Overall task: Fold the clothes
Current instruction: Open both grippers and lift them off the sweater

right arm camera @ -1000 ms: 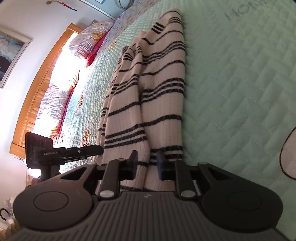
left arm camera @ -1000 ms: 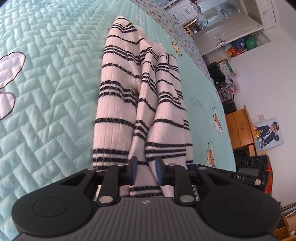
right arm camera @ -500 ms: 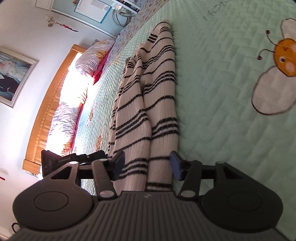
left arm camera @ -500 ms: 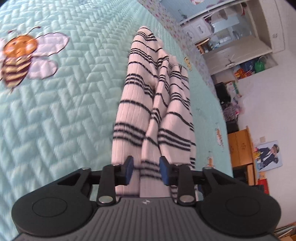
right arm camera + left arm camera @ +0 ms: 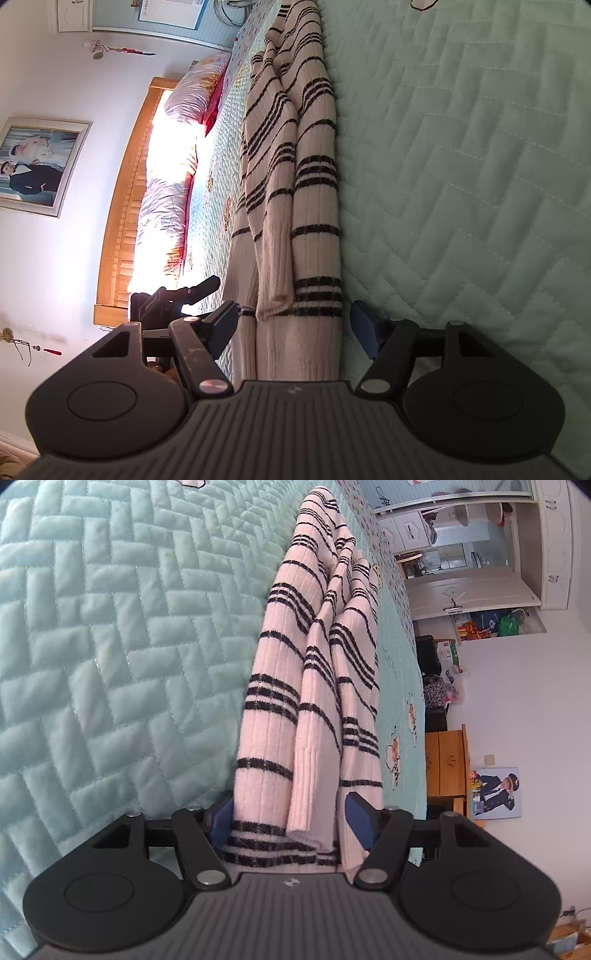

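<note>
- Striped sweater [image 5: 317,686], pale pink with dark bands, lies folded into a long narrow strip on the quilted teal bedspread [image 5: 110,646].
- Left gripper [image 5: 291,825]: jaws have just been opening and now stand released. The near end of the sweater lies between the blue pads [image 5: 360,823]. The left pad sits right at the fabric edge; whether it touches I cannot tell. No squeeze shows in the cloth.
- A ribbed sleeve cuff [image 5: 301,805] lies on top of the strip, just ahead of the left gripper, between its fingers.
- Right gripper [image 5: 291,328]: jaws have likewise just been opening and are let go. The sweater's other end [image 5: 295,229] lies between the fingers, with a clear gap to the right-hand pad [image 5: 364,330].
- Another cuff [image 5: 275,284] rests on the strip just ahead of the right gripper.
- From each gripper the strip runs straight ahead, away along the bed.
- To the left of the right gripper: the other black hand-held unit [image 5: 173,299], and well beyond it pillows [image 5: 166,206] against a wooden headboard [image 5: 122,221].
- Right of the left gripper, past the bed edge: a wooden cabinet [image 5: 447,764].
</note>
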`<state>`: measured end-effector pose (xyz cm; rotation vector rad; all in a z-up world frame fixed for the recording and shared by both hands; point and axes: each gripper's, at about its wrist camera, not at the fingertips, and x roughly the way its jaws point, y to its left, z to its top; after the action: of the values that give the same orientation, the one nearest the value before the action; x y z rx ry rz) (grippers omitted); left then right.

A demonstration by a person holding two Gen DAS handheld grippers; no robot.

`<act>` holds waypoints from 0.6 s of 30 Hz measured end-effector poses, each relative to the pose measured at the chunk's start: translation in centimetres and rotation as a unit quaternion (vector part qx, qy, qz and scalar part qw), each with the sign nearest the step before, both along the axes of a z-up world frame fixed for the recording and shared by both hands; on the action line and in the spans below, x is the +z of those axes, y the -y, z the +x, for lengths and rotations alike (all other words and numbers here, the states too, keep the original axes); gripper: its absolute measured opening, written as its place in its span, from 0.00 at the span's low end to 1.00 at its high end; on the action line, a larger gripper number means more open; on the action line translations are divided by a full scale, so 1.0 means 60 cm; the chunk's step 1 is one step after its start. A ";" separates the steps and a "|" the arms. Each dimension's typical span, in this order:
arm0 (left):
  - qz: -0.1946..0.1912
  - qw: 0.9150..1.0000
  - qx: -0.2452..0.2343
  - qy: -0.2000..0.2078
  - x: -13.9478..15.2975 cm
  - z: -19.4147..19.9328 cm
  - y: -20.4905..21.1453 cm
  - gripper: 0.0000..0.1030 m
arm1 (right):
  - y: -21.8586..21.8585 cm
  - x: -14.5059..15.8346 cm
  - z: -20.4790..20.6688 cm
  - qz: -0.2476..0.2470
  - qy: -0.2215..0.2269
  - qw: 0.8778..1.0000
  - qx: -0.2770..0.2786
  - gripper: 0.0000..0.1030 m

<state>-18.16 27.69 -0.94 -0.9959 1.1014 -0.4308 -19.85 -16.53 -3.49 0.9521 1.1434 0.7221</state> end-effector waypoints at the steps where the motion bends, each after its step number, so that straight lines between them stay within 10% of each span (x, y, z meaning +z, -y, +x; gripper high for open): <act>1: -0.001 1.000 0.000 -0.001 0.001 0.001 0.000 0.65 | -0.004 0.001 0.004 0.000 0.001 1.000 0.002 0.66; 7: 0.029 0.999 0.011 0.014 0.022 -0.008 -0.007 0.65 | 0.007 0.019 0.005 -0.017 0.040 0.999 -0.019 0.67; 12: 0.089 0.992 -0.015 0.090 0.076 -0.024 0.013 0.65 | -0.015 0.085 -0.015 -0.099 0.196 0.976 0.010 0.67; 14: 0.096 0.989 -0.018 0.111 0.086 -0.028 0.017 0.65 | -0.046 0.111 -0.033 -0.186 0.287 0.939 0.046 0.67; 18: 0.092 0.989 -0.018 0.111 0.085 -0.029 0.014 0.63 | -0.109 0.130 -0.081 -0.348 0.438 0.816 0.141 0.66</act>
<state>-19.88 26.87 4.16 -0.7472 0.9408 -0.4481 -24.71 -9.98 4.29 -0.2139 0.6053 0.7636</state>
